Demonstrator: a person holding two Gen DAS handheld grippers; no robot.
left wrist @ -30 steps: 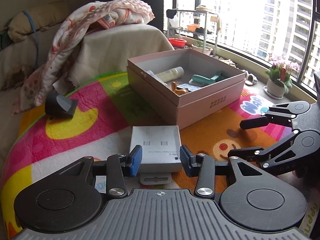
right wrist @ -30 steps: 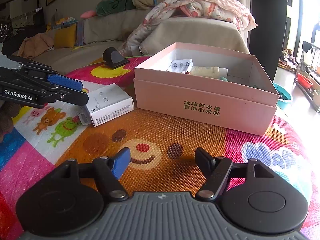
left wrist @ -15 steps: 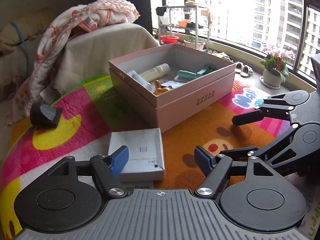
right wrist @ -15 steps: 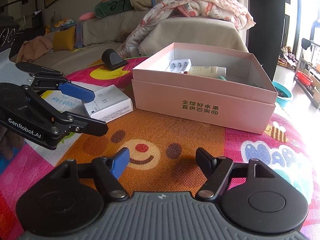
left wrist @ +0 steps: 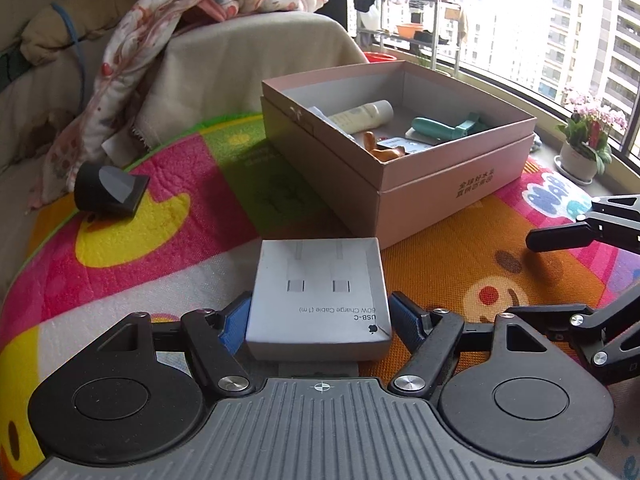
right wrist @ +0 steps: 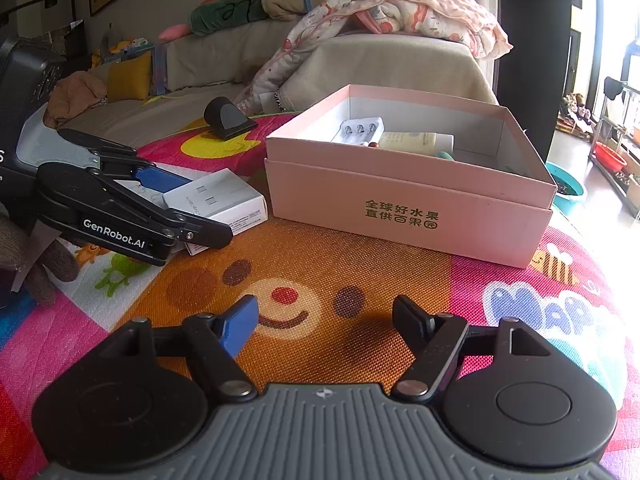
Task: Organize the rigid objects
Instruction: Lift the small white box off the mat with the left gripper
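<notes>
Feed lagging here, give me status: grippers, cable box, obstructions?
Left gripper open, straddling white cable box on mat. Right gripper open, empty. Pink box beyond, nothing between.

The black two-finger left gripper (left wrist: pixel 320 320) is showing blue pads (left wrist: pixel 234 322), silver pivot screws, round black discs and a ribbed grey body with a small crosshair mark; its side is bearing white "GenRobot.AI" lettering. The matching black right gripper (right wrist: pixel 324 322) is showing one blue pad (right wrist: pixel 240 326). A brown knitted glove (right wrist: pixel 38 268) is covering the hand.

Home living rm: sofa (right wrist: pixel 224 68) w/ blanket (right wrist: pixel 400 12), kids' play mat (right wrist: pixel 320 272), high-rise window (left wrist: pixel 560 20).
</notes>
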